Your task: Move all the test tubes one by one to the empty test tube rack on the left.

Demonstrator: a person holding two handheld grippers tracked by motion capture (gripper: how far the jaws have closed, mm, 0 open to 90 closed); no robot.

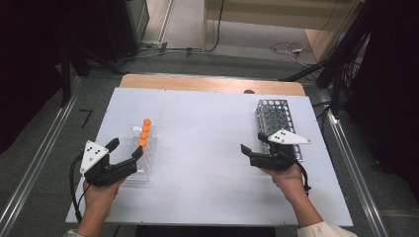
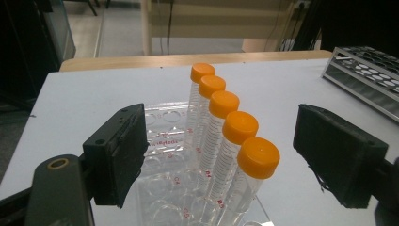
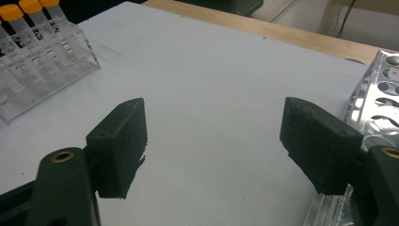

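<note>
My left gripper (image 2: 219,155) stands wide open, holding nothing — jaws straddling the nearest orange-capped clear plastic tube (image 2: 244,176), ready to close. Tubes stand in the clear plastic rack (image 1: 141,158). My right gripper (image 1: 253,143), open and empty, waits by the metal rack (image 1: 276,116) at one o'clock.

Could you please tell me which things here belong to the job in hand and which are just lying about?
In the job:
- orange-capped tubes
- clear rack holding them
- left gripper, open around the nearest tube
- metal rack
- right gripper, open

Lying about:
- cables on the floor beyond the table
</note>
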